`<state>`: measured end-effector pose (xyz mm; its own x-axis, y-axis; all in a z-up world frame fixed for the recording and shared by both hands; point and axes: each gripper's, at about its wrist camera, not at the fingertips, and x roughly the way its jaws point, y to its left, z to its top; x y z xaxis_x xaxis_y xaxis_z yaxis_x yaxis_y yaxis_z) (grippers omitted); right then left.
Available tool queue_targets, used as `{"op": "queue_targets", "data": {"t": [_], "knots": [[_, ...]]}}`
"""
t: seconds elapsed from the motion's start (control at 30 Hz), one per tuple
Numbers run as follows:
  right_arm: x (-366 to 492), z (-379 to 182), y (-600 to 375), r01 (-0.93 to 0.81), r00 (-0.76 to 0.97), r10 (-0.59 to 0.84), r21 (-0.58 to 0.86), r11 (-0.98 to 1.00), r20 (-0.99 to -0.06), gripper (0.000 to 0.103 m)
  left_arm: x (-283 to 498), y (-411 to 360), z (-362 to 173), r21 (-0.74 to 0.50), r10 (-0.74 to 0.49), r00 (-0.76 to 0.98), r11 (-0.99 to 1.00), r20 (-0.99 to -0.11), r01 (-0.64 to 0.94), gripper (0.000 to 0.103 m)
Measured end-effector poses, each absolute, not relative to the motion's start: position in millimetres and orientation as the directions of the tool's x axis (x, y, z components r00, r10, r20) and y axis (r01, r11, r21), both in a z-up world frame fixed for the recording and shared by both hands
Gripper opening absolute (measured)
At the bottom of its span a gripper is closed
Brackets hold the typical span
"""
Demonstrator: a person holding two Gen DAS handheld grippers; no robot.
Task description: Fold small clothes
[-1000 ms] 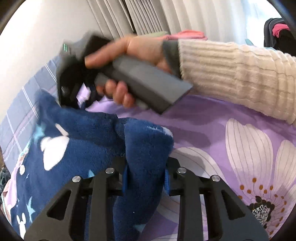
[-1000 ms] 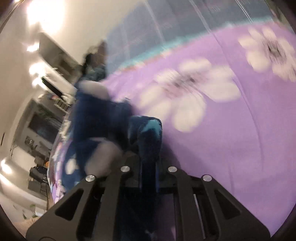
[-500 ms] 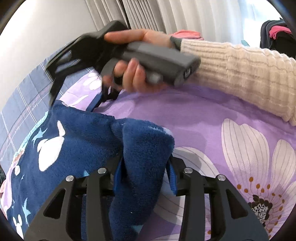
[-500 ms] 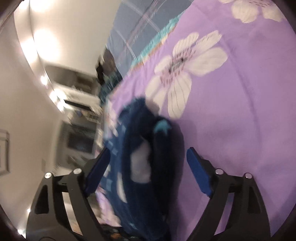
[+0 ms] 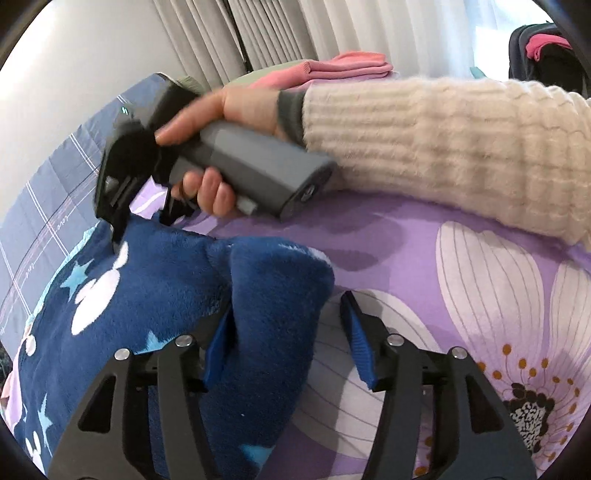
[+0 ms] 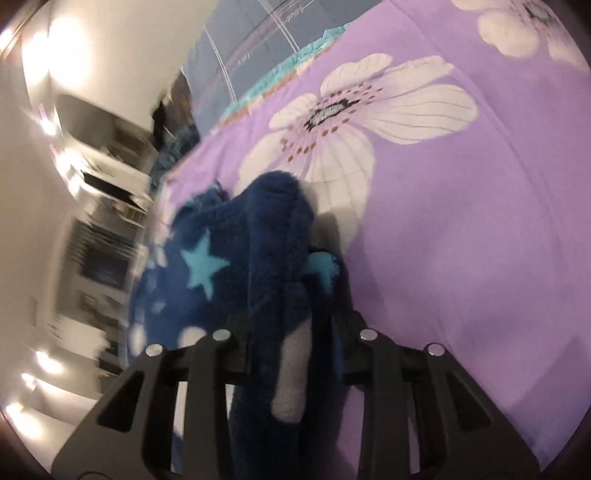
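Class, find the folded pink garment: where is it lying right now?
In the left wrist view, the pink garment lies at the top centre, at the bed's far edge below the curtains, behind the hand.

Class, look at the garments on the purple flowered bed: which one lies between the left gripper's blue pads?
The dark blue fleece garment with white shapes and light blue stars; the pink folded garment lies far back by the curtains.

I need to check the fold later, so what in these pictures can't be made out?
- Right wrist view: right gripper pads, buried under the blue fleece garment.
- Same view: the room at left, motion-blurred.
- Left wrist view: the garment's full shape, cut off by the frame's edge and the left gripper.
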<state>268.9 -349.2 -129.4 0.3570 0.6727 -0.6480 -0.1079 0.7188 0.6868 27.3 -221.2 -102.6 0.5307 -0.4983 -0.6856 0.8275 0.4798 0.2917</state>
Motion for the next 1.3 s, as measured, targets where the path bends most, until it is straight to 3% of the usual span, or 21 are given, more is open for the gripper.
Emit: {"op": "queue_targets", "data": {"t": [0.03,0.1,0.17,0.27,0.47,0.5,0.57,0.7,0.77,0.8,0.87,0.97,1.07,1.23,1.3], "knots": [[261.4,-118.6,-349.9,-0.111,0.383,0.624,0.636,0.763,-0.682,0.048,27.0,-220.3,-101.7,0.290,-0.501,0.530,0.480,-0.684,0.828,0.056],[238.1,-91.6,-348.4,-0.138,0.451,0.507,0.504,0.853,-0.735,0.059,26.8,-215.8,-100.2,0.284,-0.509,0.531,0.485,-0.678,0.827,0.056],[214.5,-75.2,-348.6,-0.177,0.469,0.483,0.457,0.872,-0.739,0.059,25.2,-210.3,-95.7,0.276,-0.515,0.533,0.494,-0.671,0.825,0.056],[163.5,-61.5,-353.8,-0.237,0.471,0.507,0.451,0.861,-0.721,0.048,19.7,-193.3,-79.5,0.249,-0.535,0.536,0.517,-0.653,0.819,0.056],[66.5,-69.5,-337.1,-0.356,0.421,0.656,0.552,0.754,-0.626,0.045,10.5,-106.8,-49.4,0.180,-0.510,0.621,0.668,-0.595,0.722,0.056],[59.6,-79.4,-332.3,-0.331,0.437,0.603,0.504,0.798,-0.668,0.043,13.1,-82.0,-49.8,0.155,-0.478,0.640,0.716,-0.601,0.680,0.056],[59.7,-99.5,-325.8,-0.240,0.463,0.451,0.382,0.892,-0.763,0.030,16.7,-46.2,-52.4,0.130,-0.405,0.672,0.792,-0.620,0.597,0.056],[64.3,-86.5,-326.7,-0.133,0.475,0.421,0.410,0.902,-0.772,0.028,24.5,66.7,-53.1,0.032,-0.216,0.740,0.952,-0.637,0.304,0.056],[59.4,-53.7,-318.4,-0.134,0.538,0.351,0.333,0.933,-0.766,0.038,13.5,124.7,-49.4,-0.079,-0.180,0.768,0.983,-0.615,0.166,0.056],[57.1,-42.0,-312.1,-0.141,0.564,0.321,0.295,0.945,-0.760,0.054,8.9,151.3,-49.7,-0.135,-0.167,0.779,0.985,-0.605,0.107,0.056],[57.4,-16.0,-289.8,-0.187,0.597,0.303,0.238,0.953,-0.743,0.057,-4.3,194.1,-53.6,-0.225,-0.157,0.788,0.974,-0.596,0.024,0.056],[60.3,6.6,-232.0,-0.312,0.575,0.357,0.206,0.927,-0.736,0.060,-14.6,224.8,-65.4,-0.325,-0.241,0.785,0.944,-0.571,0.053,0.033],[68.1,8.3,-141.8,-0.468,0.519,0.379,0.116,0.876,-0.766,0.061,-22.2,220.5,-71.9,-0.377,-0.341,0.768,0.915,-0.541,0.141,0.029],[85.2,-5.5,-33.0,-0.605,0.443,0.388,0.049,0.794,-0.808,0.061,-18.3,206.5,-89.5,-0.381,-0.419,0.711,0.897,-0.564,0.226,0.034],[92.6,-9.2,4.4,-0.638,0.421,0.384,0.032,0.770,-0.822,0.063,-11.9,208.5,-94.6,-0.420,-0.465,0.681,0.873,-0.566,0.246,0.050]]}}
